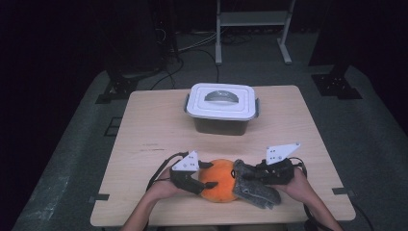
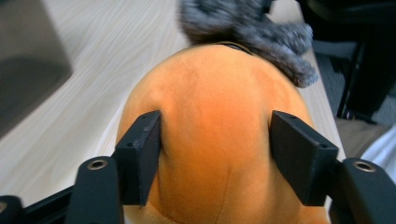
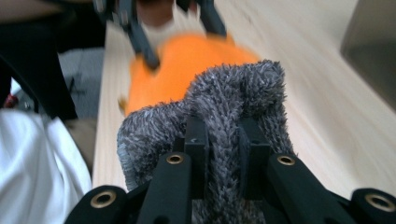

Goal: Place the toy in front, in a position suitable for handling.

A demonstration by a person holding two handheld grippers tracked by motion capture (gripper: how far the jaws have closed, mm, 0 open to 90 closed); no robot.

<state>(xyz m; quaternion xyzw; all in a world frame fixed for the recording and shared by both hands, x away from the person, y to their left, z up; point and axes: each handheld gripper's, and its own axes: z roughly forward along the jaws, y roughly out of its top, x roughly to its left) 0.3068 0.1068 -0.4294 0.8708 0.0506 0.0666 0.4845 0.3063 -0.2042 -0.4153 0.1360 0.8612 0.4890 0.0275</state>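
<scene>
Lidded box (image 1: 222, 108) shut — contents hidden; plush toy (image 1: 220, 186) lies outside.

orange plush (image 3: 187, 65) motion-blurred in right gripper view; container (image 2: 28, 60) cropped, out of focus.

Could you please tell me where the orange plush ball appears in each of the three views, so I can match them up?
High view: the orange plush ball lies at the table's near edge, between the two tools.
Left gripper view: it sits centre frame, both jaws pressing into it.
Right gripper view: upper centre, behind the grey fuzzy fabric.
Shared landmark: the grey fuzzy fabric, touching the ball.
</scene>
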